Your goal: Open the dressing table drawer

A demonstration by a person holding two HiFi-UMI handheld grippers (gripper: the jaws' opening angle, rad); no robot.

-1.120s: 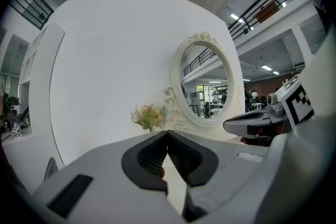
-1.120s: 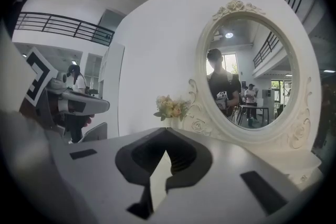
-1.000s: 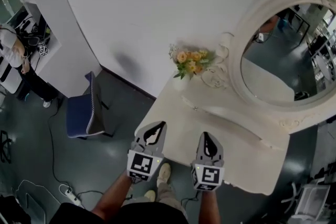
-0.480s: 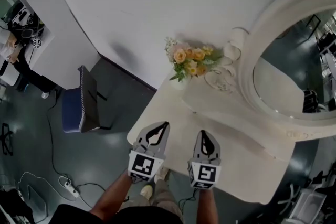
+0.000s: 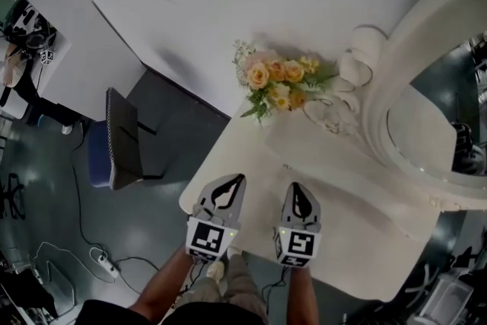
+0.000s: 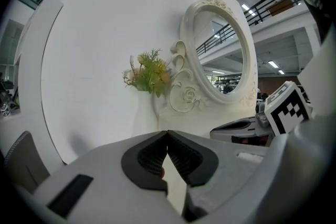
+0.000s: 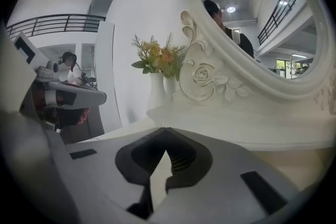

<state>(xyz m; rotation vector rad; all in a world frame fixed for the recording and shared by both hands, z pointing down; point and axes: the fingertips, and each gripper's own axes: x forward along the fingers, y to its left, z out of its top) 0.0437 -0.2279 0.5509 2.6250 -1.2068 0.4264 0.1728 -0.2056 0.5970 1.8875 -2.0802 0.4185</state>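
Observation:
The cream dressing table (image 5: 358,232) stands against the white wall, and its front edge runs just under my two grippers. No drawer front shows in any view. My left gripper (image 5: 237,180) is shut and empty, over the table's near left corner. My right gripper (image 5: 295,188) is beside it over the tabletop, also shut and empty. In the left gripper view the jaws (image 6: 167,132) meet at their tips. In the right gripper view the jaws (image 7: 166,129) are closed too and point level at the raised back shelf (image 7: 220,113).
A vase of yellow and pink flowers (image 5: 278,84) stands at the table's back left, beside the carved oval mirror (image 5: 411,80). A blue chair (image 5: 114,152) stands on the floor to the left, with a power strip (image 5: 103,264) and cables near it. A person (image 5: 11,68) is at a desk, far left.
Both grippers have sunk toward the table's front edge, still side by side. The flowers and the mirror now look larger and nearer. Both pairs of jaws stayed shut.

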